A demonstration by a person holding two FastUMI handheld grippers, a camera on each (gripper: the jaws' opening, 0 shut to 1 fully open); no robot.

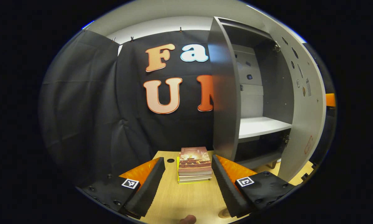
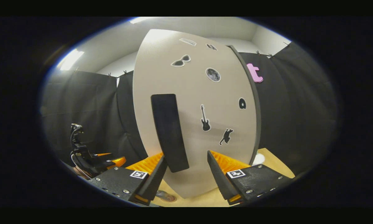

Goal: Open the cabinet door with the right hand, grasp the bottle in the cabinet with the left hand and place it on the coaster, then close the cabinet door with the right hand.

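Bottle cap (image 1: pixel 187 219) pokes up at my left gripper view's bottom edge, near the coaster (image 1: pixel 224 213); I judge it placed, contact cut off. Cabinet door (image 2: pixel 199 102) swung open, its tall handle (image 2: pixel 169 132) dead ahead of my right gripper (image 2: pixel 186 174), nearer hand. Both grippers, left gripper (image 1: pixel 188 183) included, spread, empty.

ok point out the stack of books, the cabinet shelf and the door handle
stack of books (image 1: pixel 195 160): left gripper view, top cover.
cabinet shelf (image 1: pixel 261 126): left gripper view, its flat top.
door handle (image 2: pixel 169 132): right gripper view, middle of the dark bar.
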